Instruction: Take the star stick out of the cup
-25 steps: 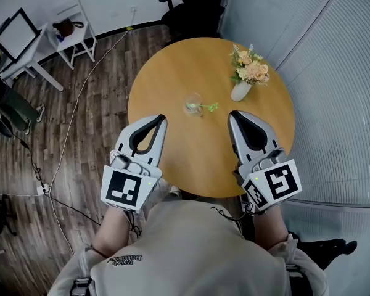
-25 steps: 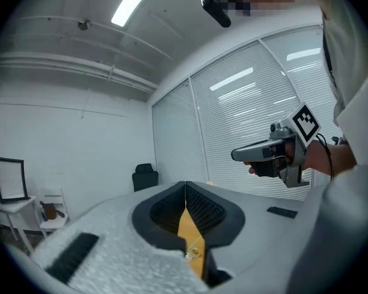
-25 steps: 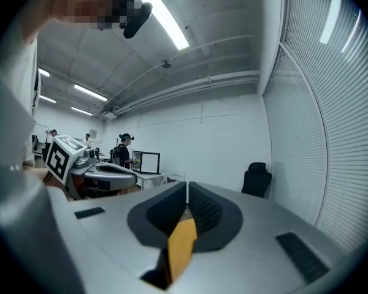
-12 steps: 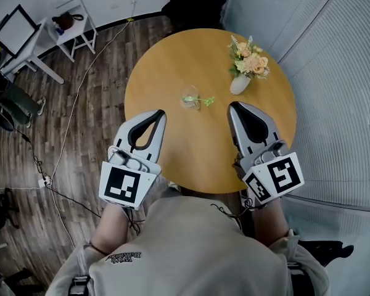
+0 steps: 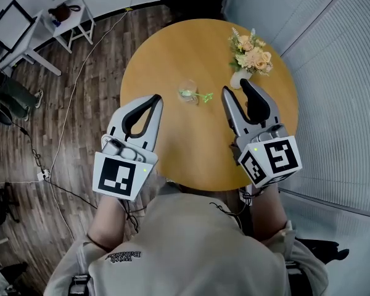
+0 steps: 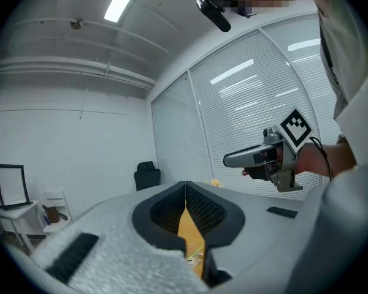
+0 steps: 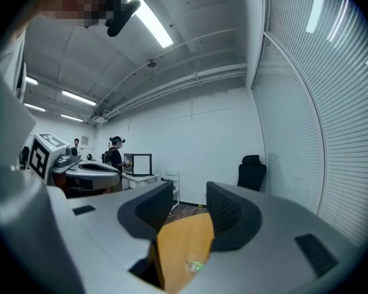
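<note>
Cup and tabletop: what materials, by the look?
Tabletop: wood or wood-look laminate, smooth and matte; even honey colour, no grain visible. Cup: clear glass or plastic, can't tell which; the wood tone shows through it.

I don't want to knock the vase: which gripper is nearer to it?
Right. The right gripper, jaws just opened with nothing between them, has its tips just short of the vase. The left gripper is far to the vase's left, beyond the cup.
</note>
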Demonstrator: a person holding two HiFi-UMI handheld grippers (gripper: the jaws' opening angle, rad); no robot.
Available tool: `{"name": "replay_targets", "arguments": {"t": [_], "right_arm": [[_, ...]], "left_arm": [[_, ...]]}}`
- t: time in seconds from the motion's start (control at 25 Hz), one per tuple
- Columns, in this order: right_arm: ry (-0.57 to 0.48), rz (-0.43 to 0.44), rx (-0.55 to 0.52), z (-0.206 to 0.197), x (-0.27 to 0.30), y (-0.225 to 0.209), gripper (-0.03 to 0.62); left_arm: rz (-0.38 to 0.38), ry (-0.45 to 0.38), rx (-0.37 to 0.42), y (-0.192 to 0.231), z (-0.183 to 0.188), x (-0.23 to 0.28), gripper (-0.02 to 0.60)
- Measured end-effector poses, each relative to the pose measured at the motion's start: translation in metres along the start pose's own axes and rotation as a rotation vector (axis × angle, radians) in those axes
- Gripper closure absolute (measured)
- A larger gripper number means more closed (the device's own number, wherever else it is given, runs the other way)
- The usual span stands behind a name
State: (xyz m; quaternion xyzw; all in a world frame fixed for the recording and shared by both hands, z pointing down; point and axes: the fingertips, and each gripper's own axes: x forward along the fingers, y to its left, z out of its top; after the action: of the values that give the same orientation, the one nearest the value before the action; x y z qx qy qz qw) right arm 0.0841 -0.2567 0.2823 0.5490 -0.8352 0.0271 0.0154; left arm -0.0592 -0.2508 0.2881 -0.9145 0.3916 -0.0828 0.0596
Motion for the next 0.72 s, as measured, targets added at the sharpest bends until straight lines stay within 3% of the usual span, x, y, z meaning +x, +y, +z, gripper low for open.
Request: {"name": "replay_targets", "arguments": {"t": [0.4,0.72], "right_arm": [[0.141,-0.032,0.118,-0.066,0.039,-0.025,0.441],[0.287,-0.051,0.174,-0.145,0.064,-0.041,0.441]], "left_arm": [[-0.013,0.053,-0.010,0.014,-0.028,0.034,0.560],[-0.030,0.108,-0.060,0.021,-0.060,0.055,0.560]]}}
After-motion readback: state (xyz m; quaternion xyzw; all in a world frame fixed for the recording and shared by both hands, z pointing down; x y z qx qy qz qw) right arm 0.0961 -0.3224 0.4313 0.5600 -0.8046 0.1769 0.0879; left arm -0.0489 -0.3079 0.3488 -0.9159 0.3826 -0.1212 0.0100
